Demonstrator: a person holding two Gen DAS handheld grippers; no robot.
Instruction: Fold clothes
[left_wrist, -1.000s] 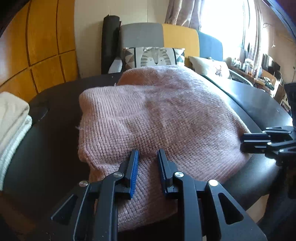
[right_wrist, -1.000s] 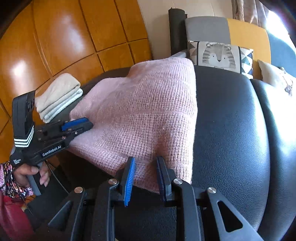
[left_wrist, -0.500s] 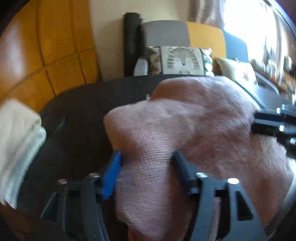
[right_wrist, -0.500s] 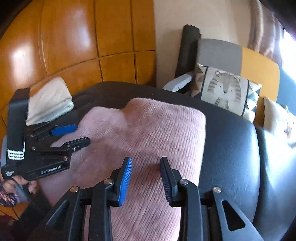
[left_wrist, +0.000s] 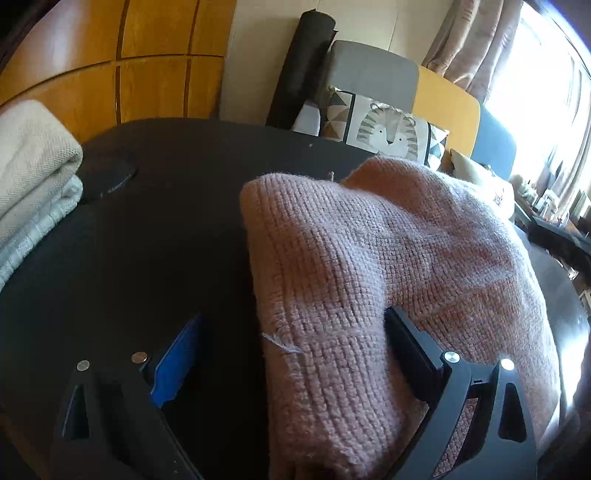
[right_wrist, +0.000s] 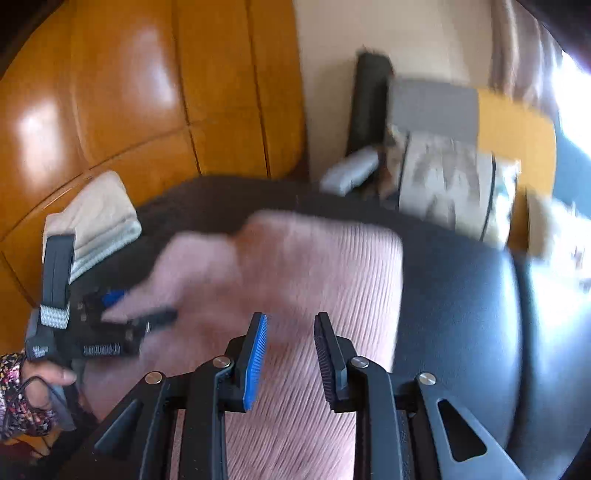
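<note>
The left wrist view sits low and close over the pink knitted sweater (left_wrist: 388, 280) on the black bench (left_wrist: 147, 229), facing the tiger-print cushion (left_wrist: 388, 133). The right wrist view, blurred, looks the same way from slightly farther right, sharing sweater (right_wrist: 295, 280), cushion (right_wrist: 447, 184) and folded cream towels (right_wrist: 96, 218).

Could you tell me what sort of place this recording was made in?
Most likely a home living room: a tiger-print cushion sits on a seat behind the dark table, curtains hang by a bright window, and folded cream laundry lies beside the pink sweater.
</note>
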